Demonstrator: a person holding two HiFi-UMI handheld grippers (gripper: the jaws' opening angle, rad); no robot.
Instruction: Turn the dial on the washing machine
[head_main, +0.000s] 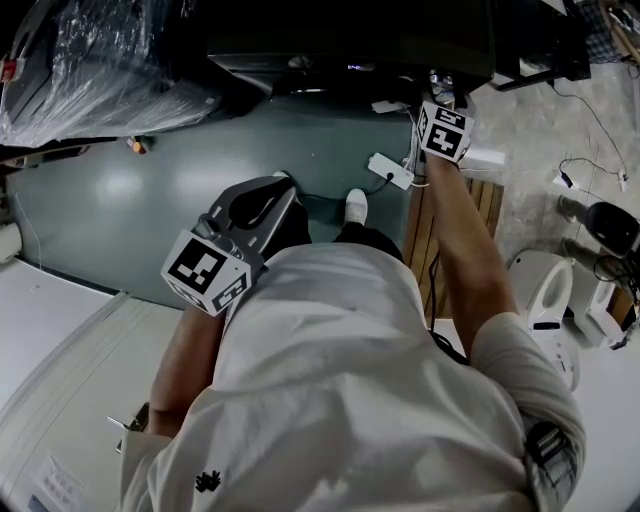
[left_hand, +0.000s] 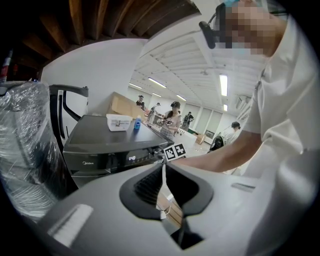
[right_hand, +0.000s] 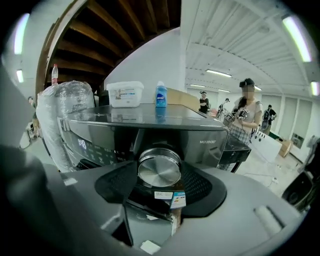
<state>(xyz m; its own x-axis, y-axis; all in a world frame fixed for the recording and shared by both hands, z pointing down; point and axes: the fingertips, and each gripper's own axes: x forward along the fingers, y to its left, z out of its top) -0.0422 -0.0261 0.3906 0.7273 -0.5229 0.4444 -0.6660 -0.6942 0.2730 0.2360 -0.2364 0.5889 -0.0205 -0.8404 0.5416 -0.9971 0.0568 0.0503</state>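
At washer front (right_hand: 210, 131) | right gripper (right_hand: 159, 171) clasps dial (right_hand: 159, 168) | left gripper (left_hand: 163, 172) closed

Floor (head_main: 150, 200): dark green, glossy, catching lamp glare; at the right it gives way to pale mottled paving (head_main: 540, 130).
Slatted wooden board (head_main: 420, 260) along the join.
White power strip (head_main: 390, 170) lying on the green floor.
Plastic-wrapped bulk (head_main: 100, 60), upper left.
Ceiling (right_hand: 225, 50): white, ribbed, with strip lights (right_hand: 220, 73); dark wooden beams (right_hand: 115, 35) nearer the camera.
White wall (right_hand: 155, 60) behind.
People (right_hand: 244, 117) standing far back in the hall.
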